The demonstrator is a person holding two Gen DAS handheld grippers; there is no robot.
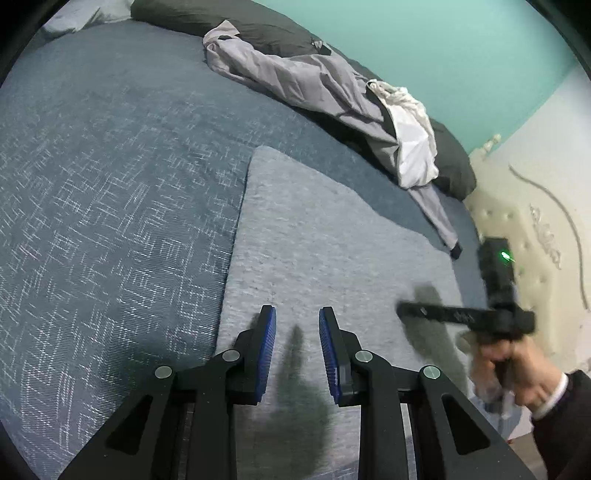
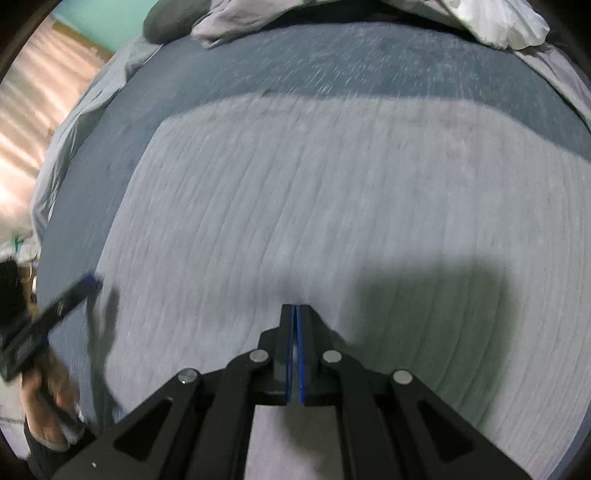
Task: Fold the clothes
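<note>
The left tool (image 1: 297, 314) hangs over the near part of the light grey garment (image 1: 325, 236), its blue pads a little apart with bare cloth showing between them and nothing caught. It points down and forward along the cloth, so the garment runs away from its tips toward the far side of the bed (image 1: 110, 166).

The right tool (image 2: 296, 308) has its pads pressed flat together with no fabric between them. In the right wrist view it sits over the middle of the same garment (image 2: 314, 192), which fills most of that picture. The left wrist view shows it sideways at the garment's right-hand edge (image 1: 406, 309), gripped by the person's right hand (image 1: 517, 369). Both views are smeared there, so I cannot say whether its tip touches the cloth or rides just above it.

The garment lies flat and smooth on the dark blue bedcover. In the left wrist view its long axis runs from the person outward, with a straight left edge and a stepped right edge. The left tool stands nearer that straight left edge and the near hem; the right tool is nearer the right edge.

My reading is that the next fold depends on this split, each tool taking its own side and carrying it across the long axis.

Beyond the garment, well apart from both tools, a crumpled grey garment (image 1: 303, 74) and a white piece (image 1: 413, 136) lie heaped by the dark pillows (image 1: 236, 26), still unfolded.
</note>
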